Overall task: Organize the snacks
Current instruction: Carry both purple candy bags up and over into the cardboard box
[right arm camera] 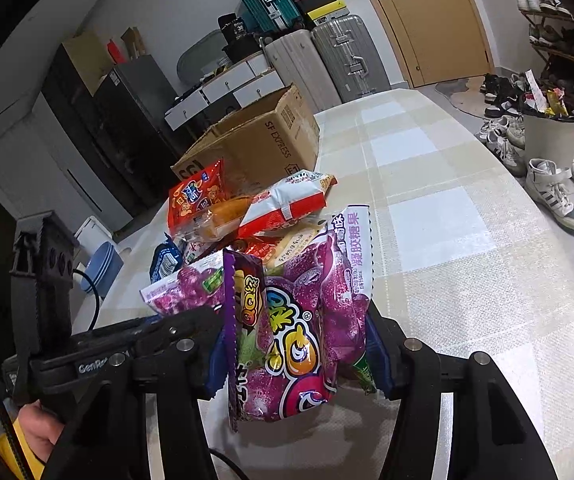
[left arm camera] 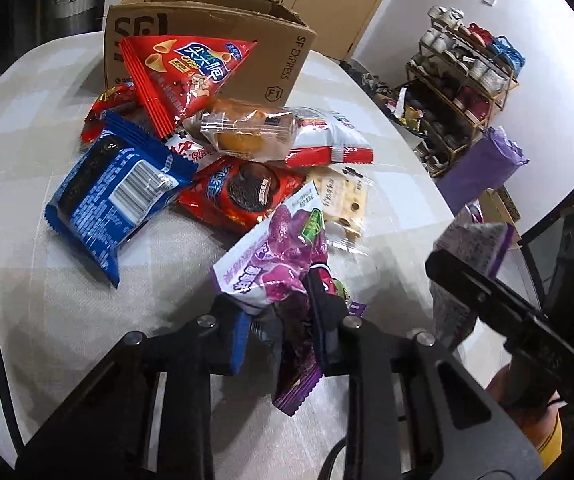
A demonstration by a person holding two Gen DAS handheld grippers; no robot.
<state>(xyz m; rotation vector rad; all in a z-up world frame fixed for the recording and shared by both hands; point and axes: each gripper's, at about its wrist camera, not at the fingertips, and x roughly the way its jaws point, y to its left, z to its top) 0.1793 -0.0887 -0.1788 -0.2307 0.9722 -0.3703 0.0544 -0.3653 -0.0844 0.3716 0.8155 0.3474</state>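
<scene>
- Left wrist view: the left claw [left arm camera: 283,320] has its jaws drawn narrow, pinching the crumpled lower edge of a white-and-purple grape candy packet [left arm camera: 271,256] at the near end of the snack pile on the counter [left arm camera: 67,300], which wears a beige-and-white checked cloth.
- This view alone shows the pile spread out: a blue foil cookie packet [left arm camera: 111,192] with a barcode on the left, a red triangular crisp bag [left arm camera: 183,76] leaning on the open brown cardboard box [left arm camera: 215,36], a clear-wrapped golden bun [left arm camera: 247,128], a white-and-red pouch [left arm camera: 327,140], a red chocolate-cookie wrapper [left arm camera: 243,192] and a clear packet of pale biscuits [left arm camera: 347,200].
- At the right edge, the right claw [left arm camera: 463,268] appears from the side with a purple packet [left arm camera: 471,248] in it.
- Right wrist view: the right claw [right arm camera: 299,360] is closed on two upright packets, a purple-edged grape gummy bag [right arm camera: 319,320] with cartoon lettering and a slimmer purple one [right arm camera: 247,300] against it.
- Only this view shows the left claw's body [right arm camera: 127,344] from outside, a hand [right arm camera: 39,424] and yellow sleeve beneath it, and the suitcases [right arm camera: 327,56] and wooden door [right arm camera: 427,12] behind.
- Here the pile is foreshortened and mostly hidden behind the held bags; the blue packet shows only as a corner.
- The lower ends of the held bags are covered by the claw's fingers, and the box's inside cannot be seen in either view.
</scene>
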